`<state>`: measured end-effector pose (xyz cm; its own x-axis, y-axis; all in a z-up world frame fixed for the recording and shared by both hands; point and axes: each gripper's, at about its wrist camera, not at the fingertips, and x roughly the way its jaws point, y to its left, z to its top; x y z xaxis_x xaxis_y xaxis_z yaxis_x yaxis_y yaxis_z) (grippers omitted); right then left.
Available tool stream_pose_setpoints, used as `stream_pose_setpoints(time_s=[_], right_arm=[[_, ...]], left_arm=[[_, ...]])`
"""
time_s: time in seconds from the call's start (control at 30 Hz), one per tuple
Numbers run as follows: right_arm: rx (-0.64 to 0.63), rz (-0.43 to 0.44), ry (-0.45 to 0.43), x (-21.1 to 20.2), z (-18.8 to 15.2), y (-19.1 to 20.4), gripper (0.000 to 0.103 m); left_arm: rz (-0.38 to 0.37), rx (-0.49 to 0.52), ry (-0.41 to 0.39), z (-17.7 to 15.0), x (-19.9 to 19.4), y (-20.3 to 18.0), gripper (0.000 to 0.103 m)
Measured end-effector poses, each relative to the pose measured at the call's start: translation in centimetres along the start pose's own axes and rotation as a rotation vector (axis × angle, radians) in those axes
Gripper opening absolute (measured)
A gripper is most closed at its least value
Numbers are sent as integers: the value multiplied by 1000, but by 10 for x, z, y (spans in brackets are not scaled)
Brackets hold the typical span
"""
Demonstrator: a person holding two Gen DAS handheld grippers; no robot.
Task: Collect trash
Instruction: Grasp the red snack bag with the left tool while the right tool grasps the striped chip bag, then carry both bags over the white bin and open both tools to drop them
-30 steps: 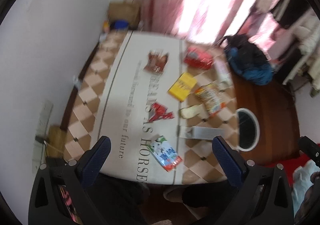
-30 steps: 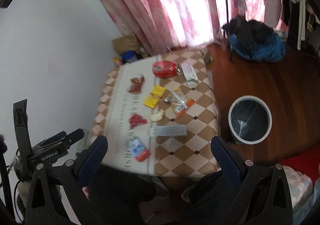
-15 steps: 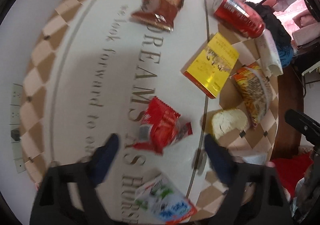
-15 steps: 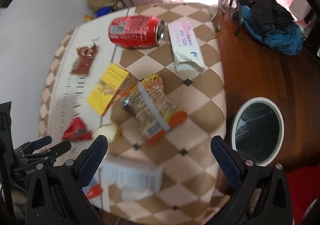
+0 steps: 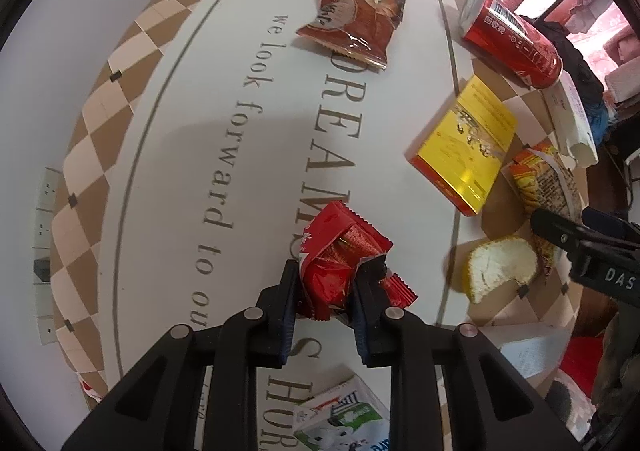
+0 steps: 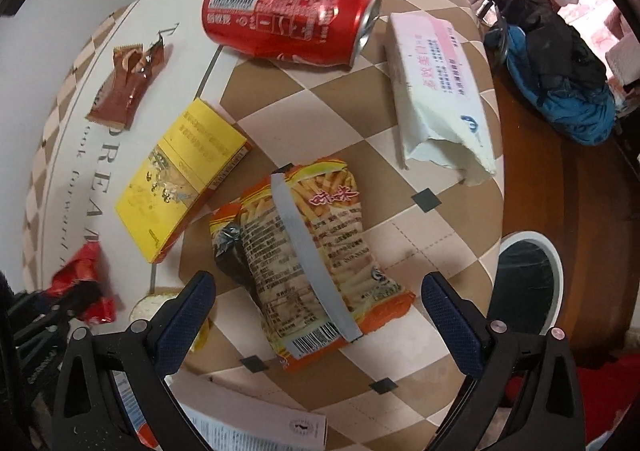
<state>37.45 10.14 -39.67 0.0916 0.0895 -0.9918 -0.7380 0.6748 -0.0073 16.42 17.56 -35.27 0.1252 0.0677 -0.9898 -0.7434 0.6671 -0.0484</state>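
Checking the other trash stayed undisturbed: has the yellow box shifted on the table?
No. The yellow box still lies between the red can and the fries packet.

Tablecloth (image 5: 168, 155): grey lettering "we look forward to ou…", large capitals "DREAM…" and "HOR…" partly covered; black gripper body (image 5: 600, 275) at the left view's right edge: white letters "DAS"; red can (image 6: 288, 19), snack bag (image 6: 304, 251): barcodes and Chinese print, too small to read.
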Motion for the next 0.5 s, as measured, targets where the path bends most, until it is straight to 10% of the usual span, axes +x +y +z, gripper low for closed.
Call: stream_pose_setpoints(time_s=[0.17, 0.33, 0.5], right_arm=[[-19, -62, -13, 4, -1, 10, 88], [-37, -87, -36, -1, -7, 15, 50], [-20, -69, -72, -18, -17, 11, 41]], left_arm=[[11, 9, -19, 3, -3, -1, 10], [29, 26, -58, 7, -16, -9, 5], [71, 52, -130, 7, -41, -15, 5]])
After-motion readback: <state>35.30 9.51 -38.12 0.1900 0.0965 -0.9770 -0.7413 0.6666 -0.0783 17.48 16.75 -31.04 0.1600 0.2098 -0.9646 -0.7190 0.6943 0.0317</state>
